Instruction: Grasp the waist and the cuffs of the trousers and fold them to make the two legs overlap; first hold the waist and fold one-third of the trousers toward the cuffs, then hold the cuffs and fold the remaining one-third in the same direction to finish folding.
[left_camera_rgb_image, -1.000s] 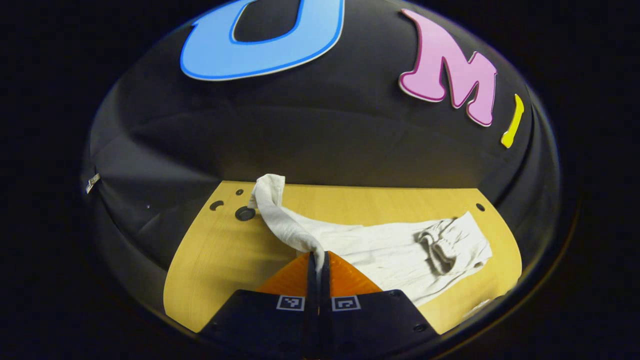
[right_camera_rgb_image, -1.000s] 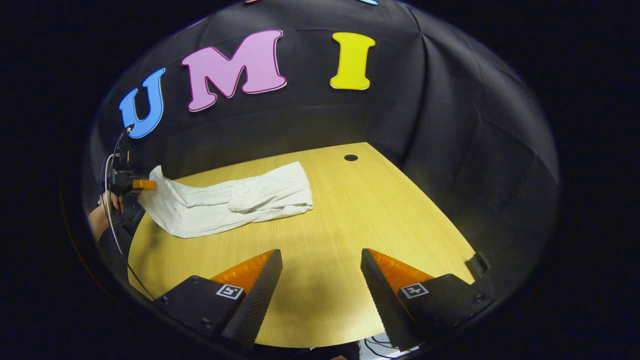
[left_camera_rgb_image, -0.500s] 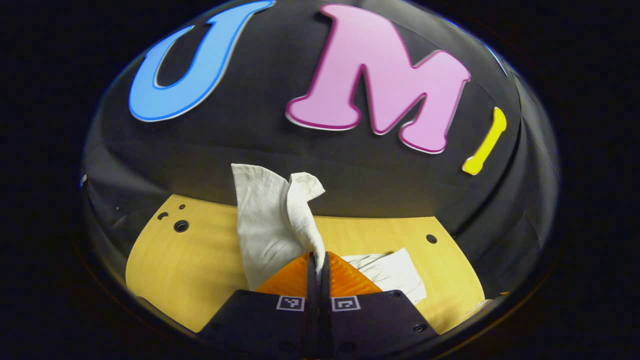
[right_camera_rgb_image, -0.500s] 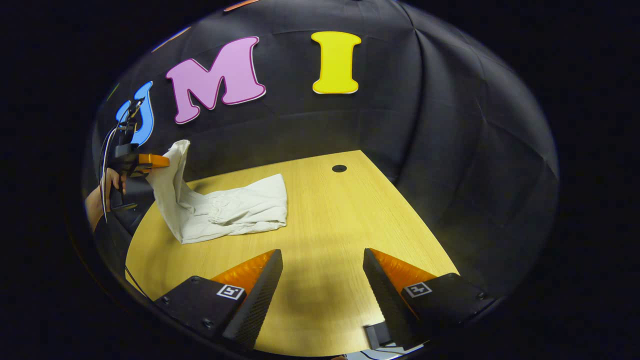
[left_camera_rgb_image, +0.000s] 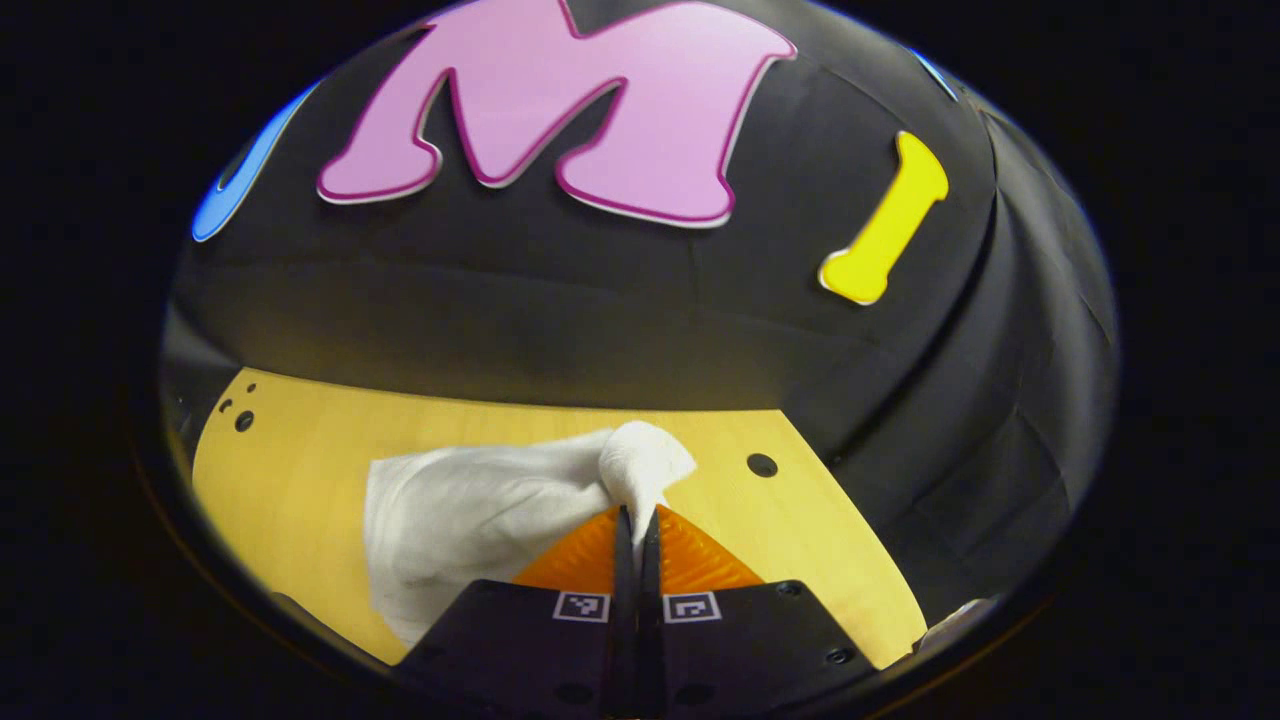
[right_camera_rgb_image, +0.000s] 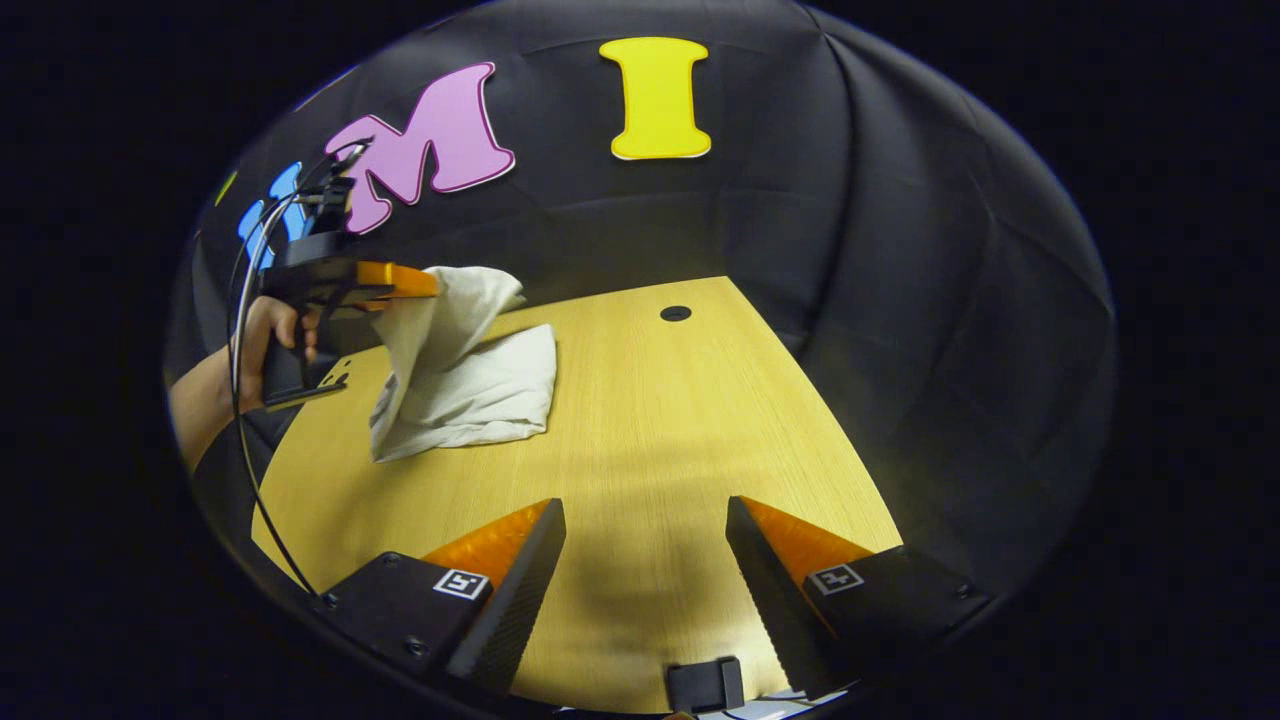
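Note:
The white trousers (right_camera_rgb_image: 470, 380) lie folded on the wooden table (right_camera_rgb_image: 650, 420), toward its left side in the right gripper view. One end of them is lifted and pinched in my left gripper (left_camera_rgb_image: 637, 512), whose jaws are shut on the cloth; the bunched fabric (left_camera_rgb_image: 645, 462) pokes up past the fingertips and the rest (left_camera_rgb_image: 470, 520) drapes down to the left. In the right gripper view that left gripper (right_camera_rgb_image: 425, 285) hangs over the folded pile, held by a hand (right_camera_rgb_image: 270, 335). My right gripper (right_camera_rgb_image: 645, 520) is open above bare table, well apart from the trousers.
A round hole (right_camera_rgb_image: 675, 313) sits in the tabletop near the far edge, also seen as the hole (left_camera_rgb_image: 761, 465) right of the cloth. Small holes (left_camera_rgb_image: 240, 420) mark the table's far left corner. Cables (right_camera_rgb_image: 245, 420) hang from the left gripper. The black wall closes the table behind and right.
My left gripper has carried the held end of the trousers up and over toward the right, onto the folded part, so the pile is now shorter. The right gripper stayed open in about the same place.

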